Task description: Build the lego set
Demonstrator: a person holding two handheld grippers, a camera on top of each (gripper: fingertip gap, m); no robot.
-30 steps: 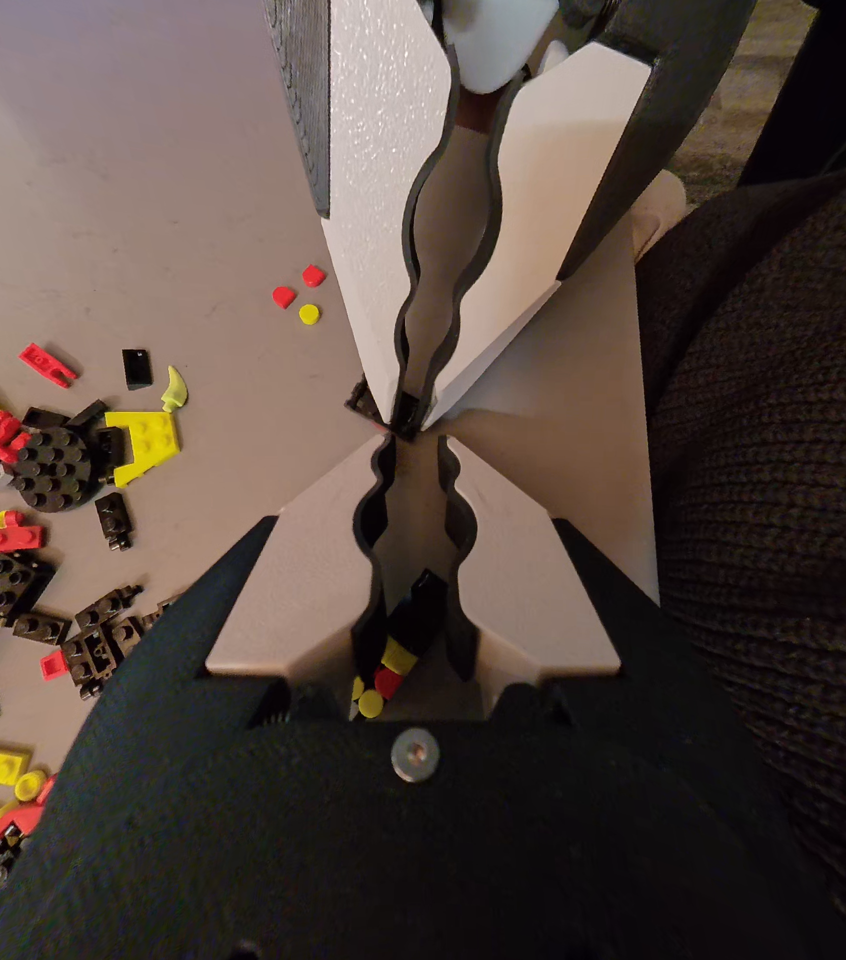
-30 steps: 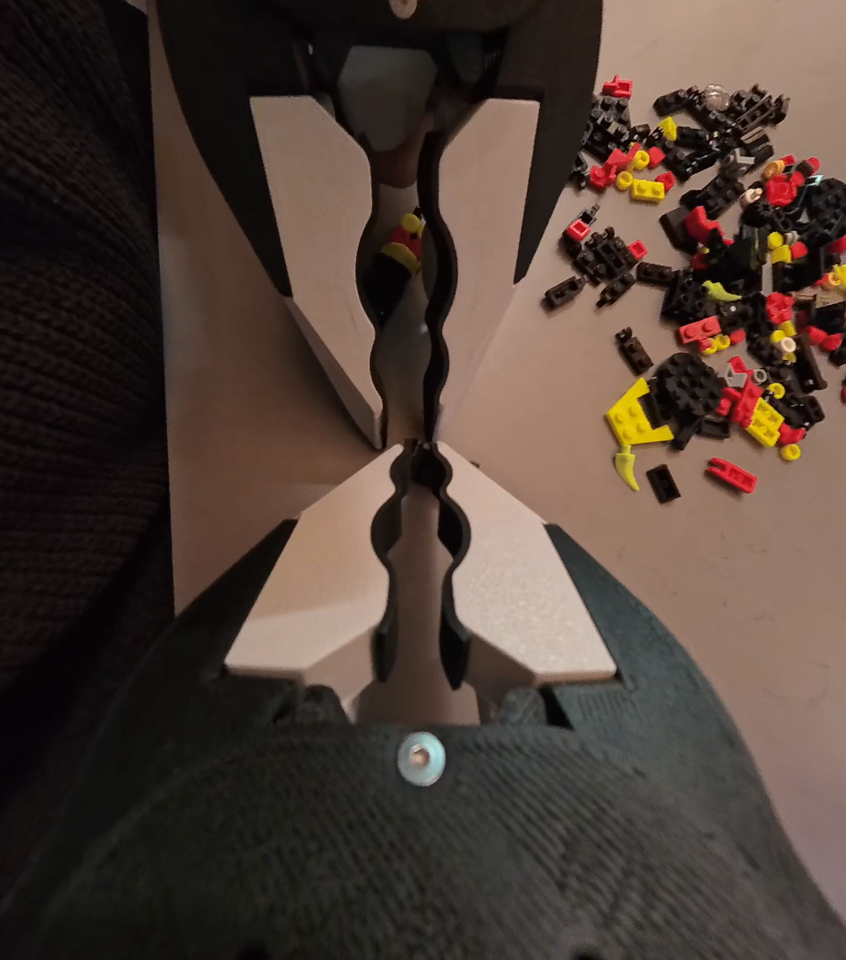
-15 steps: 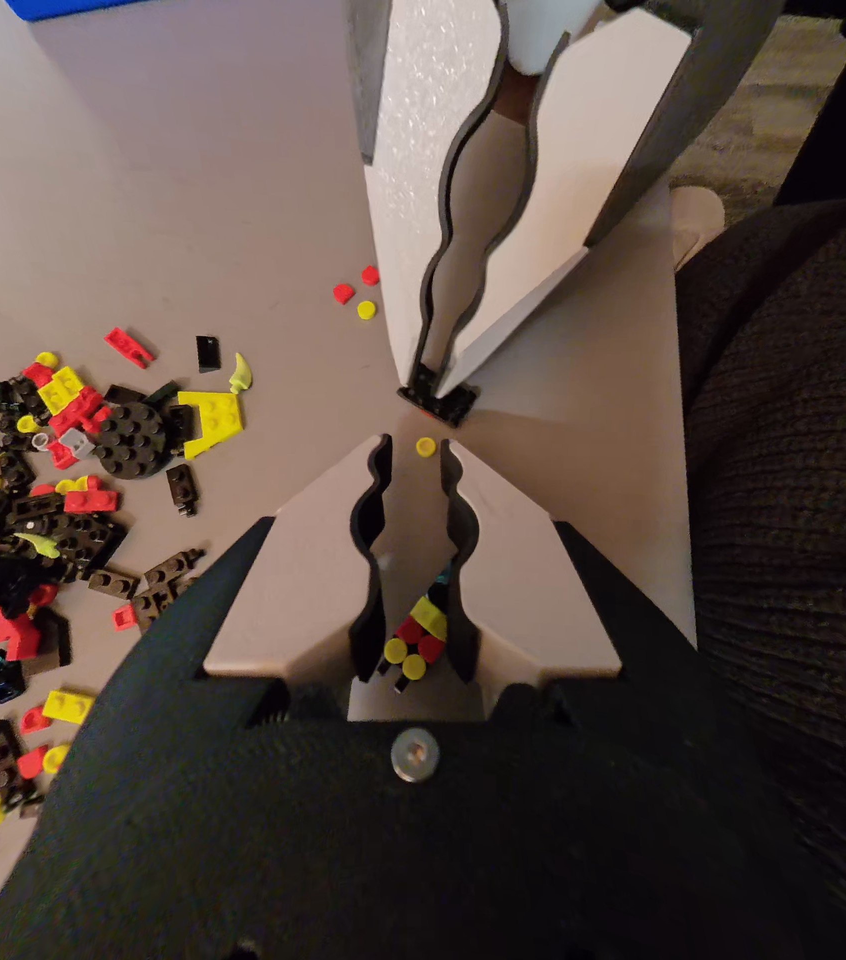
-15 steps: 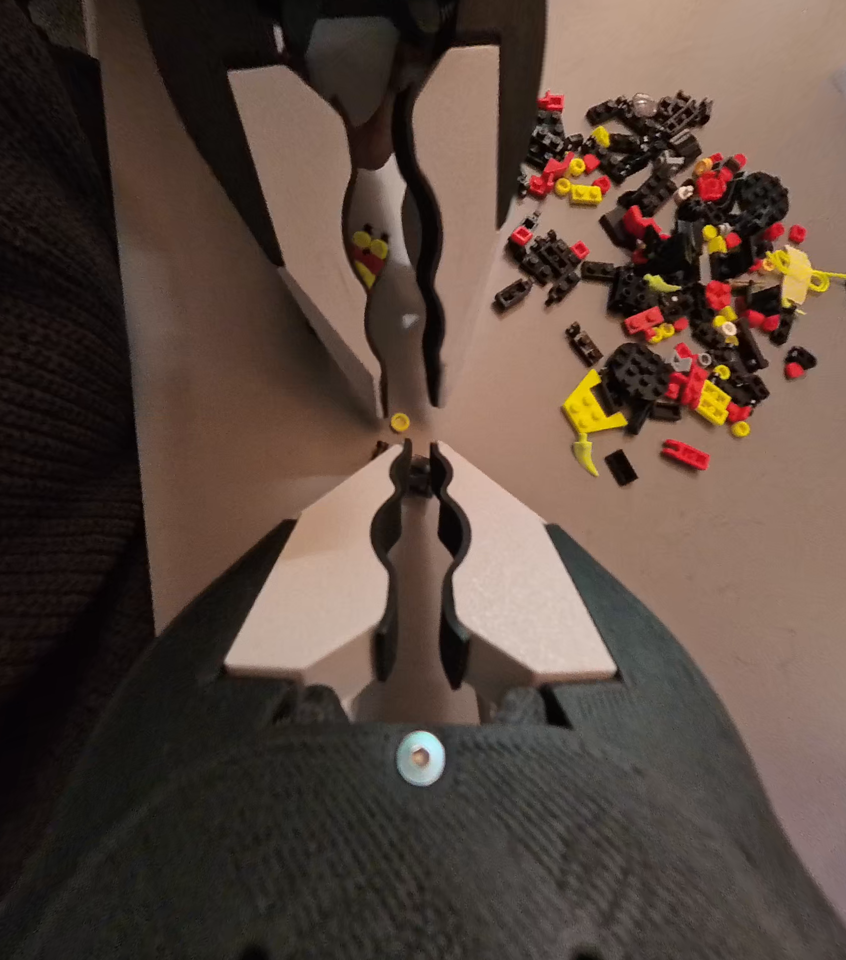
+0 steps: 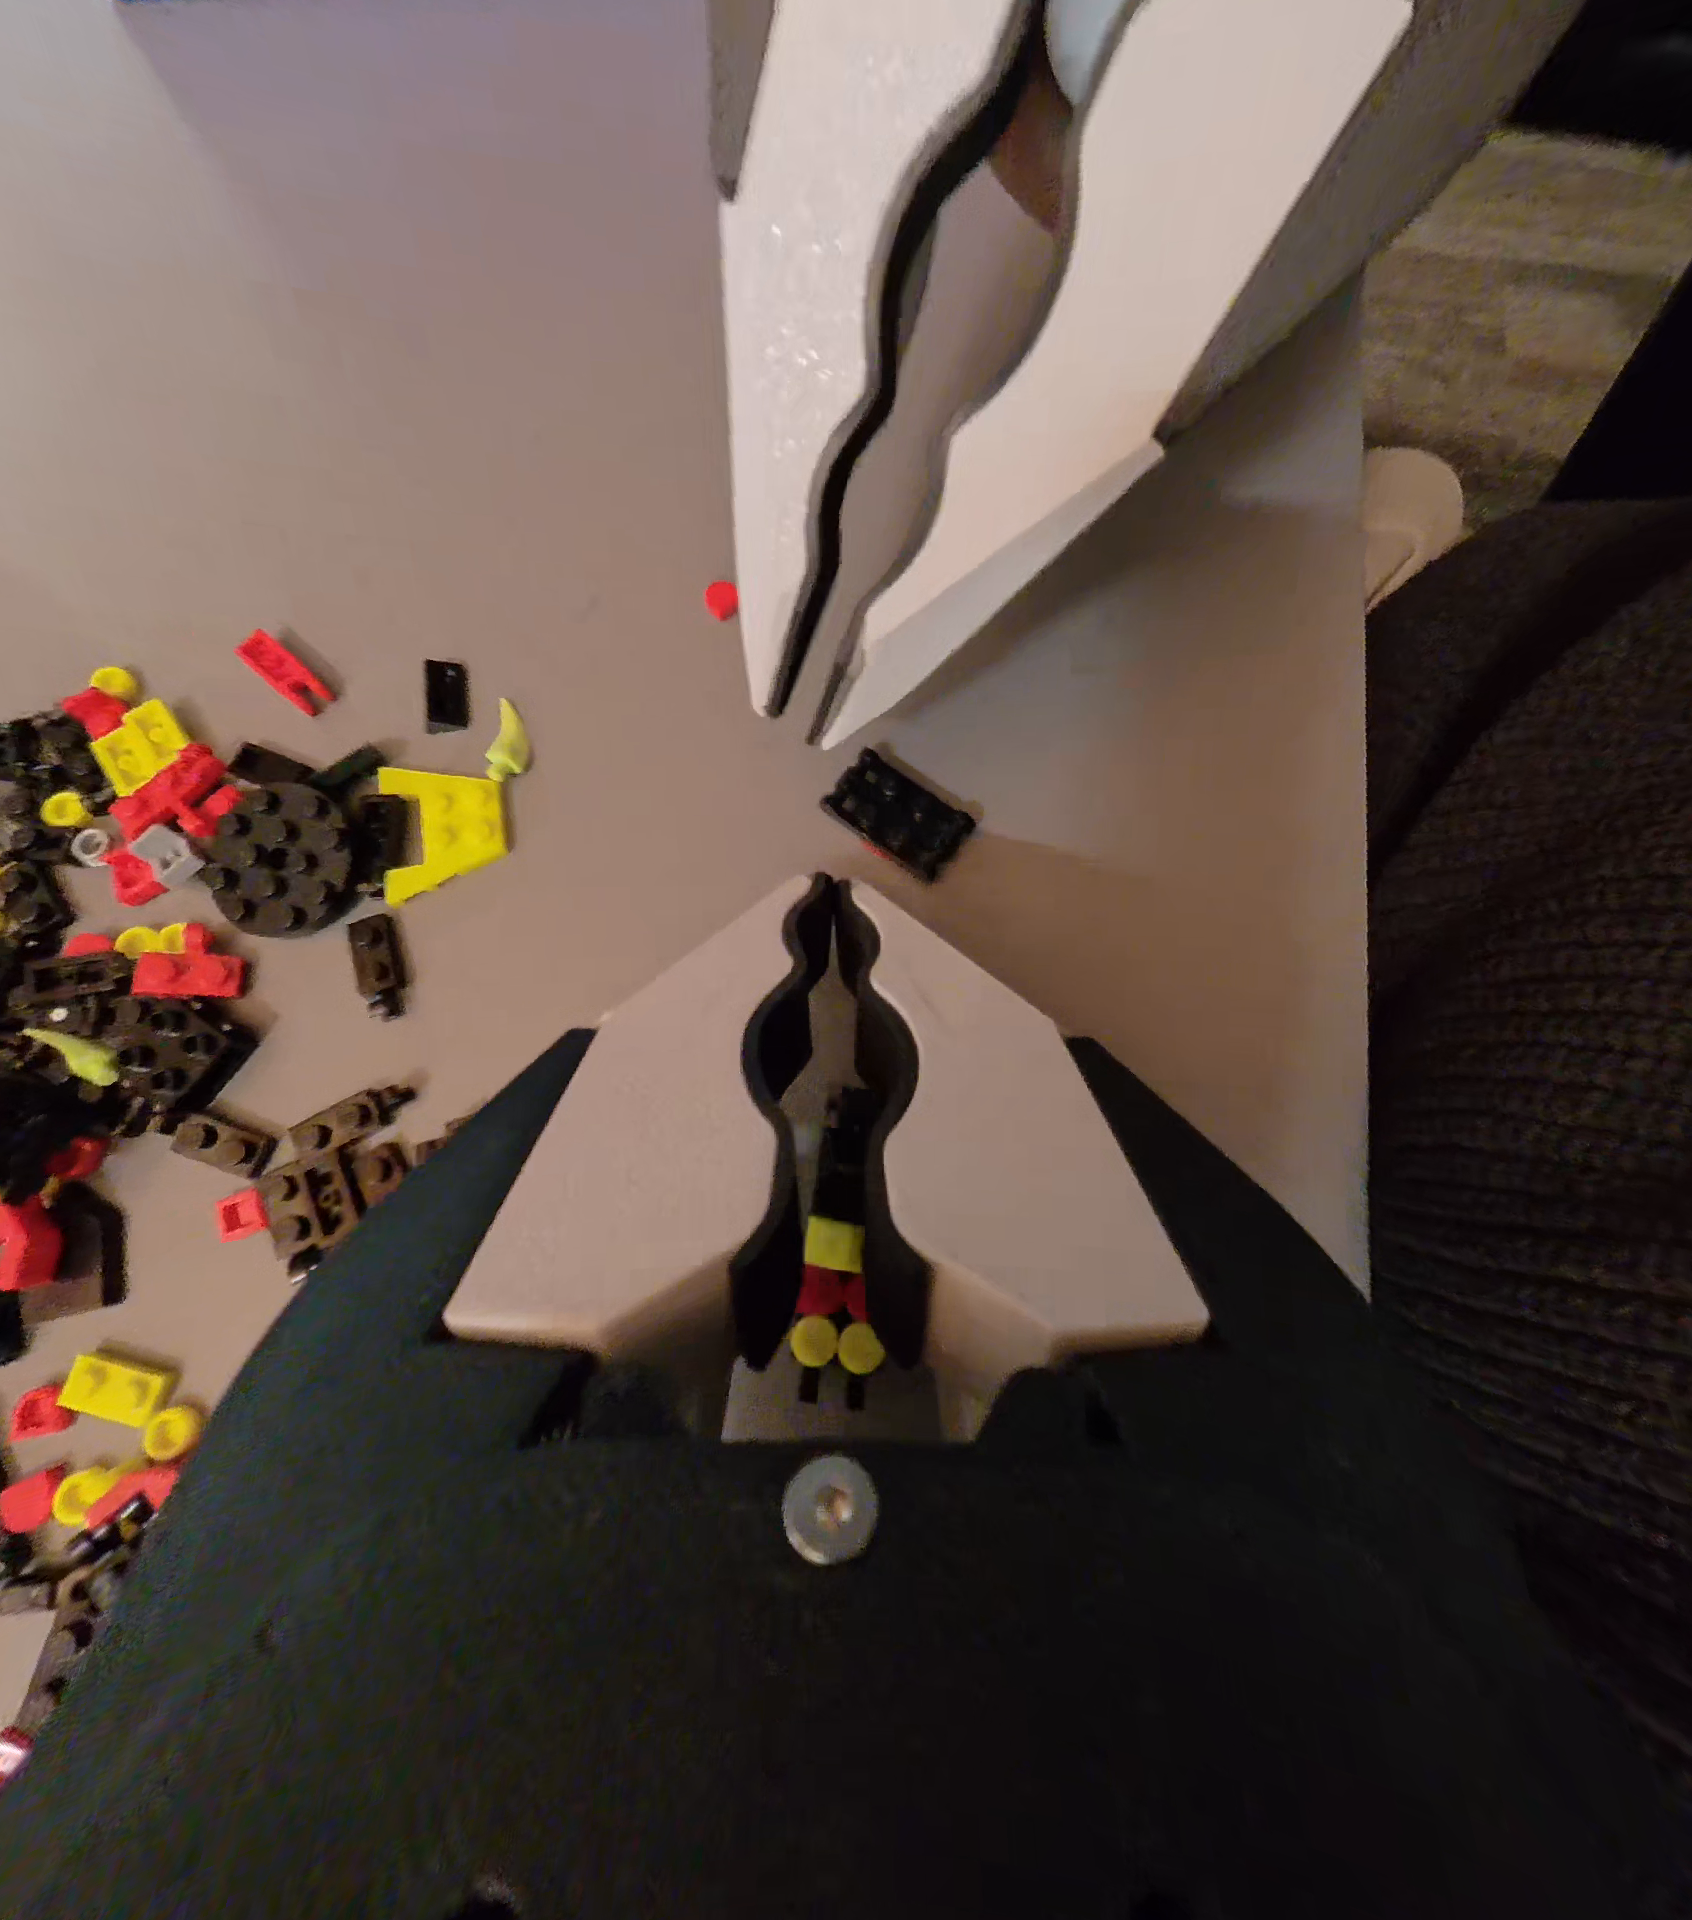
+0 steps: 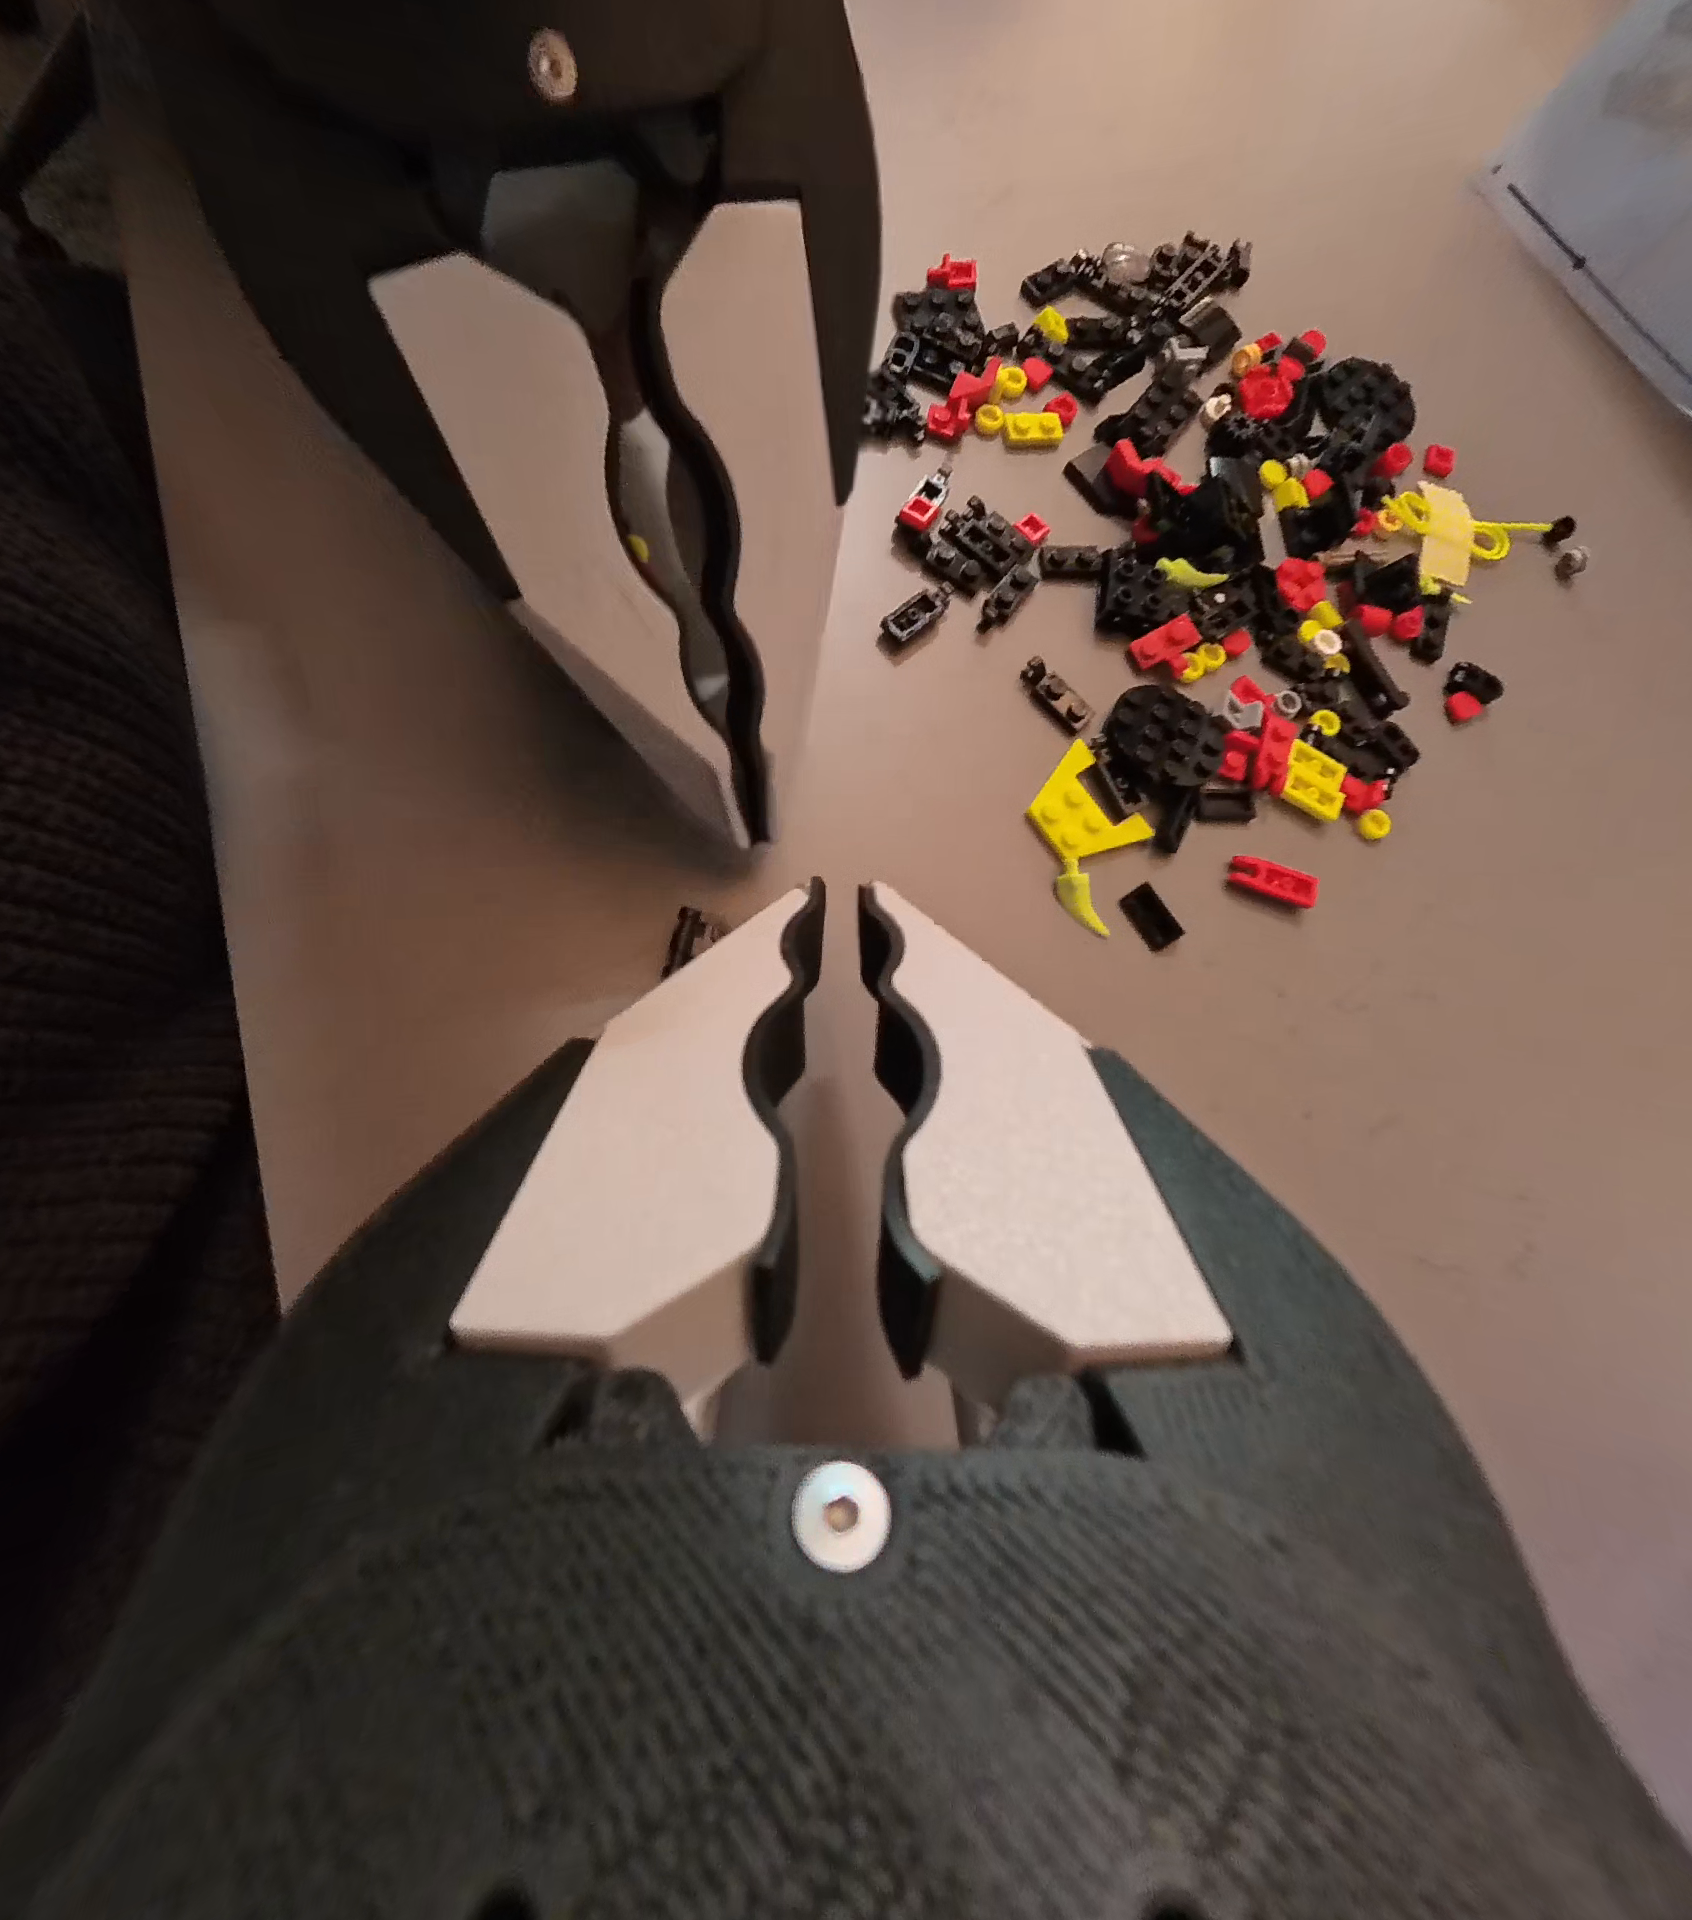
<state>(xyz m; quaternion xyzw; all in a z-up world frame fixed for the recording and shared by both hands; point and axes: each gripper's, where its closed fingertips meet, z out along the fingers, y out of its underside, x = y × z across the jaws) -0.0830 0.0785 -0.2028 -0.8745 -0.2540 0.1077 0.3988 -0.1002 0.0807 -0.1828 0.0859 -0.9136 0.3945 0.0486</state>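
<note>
My left gripper (image 5: 826, 894) is shut at the tips. A small black, yellow and red lego assembly (image 5: 834, 1247) sits clamped deep between its fingers. A black studded plate (image 5: 899, 826) lies on the table just right of those tips; only its edge (image 6: 688, 935) shows in the right wrist view. My right gripper (image 6: 840, 899) is empty with its jaws a narrow gap apart. It faces the left gripper (image 6: 757, 831) tip to tip, just above the plate. It also shows in the left wrist view (image 5: 800, 722).
A pile of loose black, red and yellow lego pieces (image 5: 146, 935) lies to the left, and shows at the right in the right wrist view (image 6: 1237, 582). A red stud (image 5: 719, 600) lies apart. An instruction booklet (image 6: 1673, 208) lies at the far right. A dark knitted garment (image 5: 1600, 1143) borders the table edge. The grippers are tip to tip, or close to it.
The right gripper let go of the black plate, which now lies on the table, and drew back. The left gripper's jaws closed. The yellow round stud between the tips is no longer visible.
</note>
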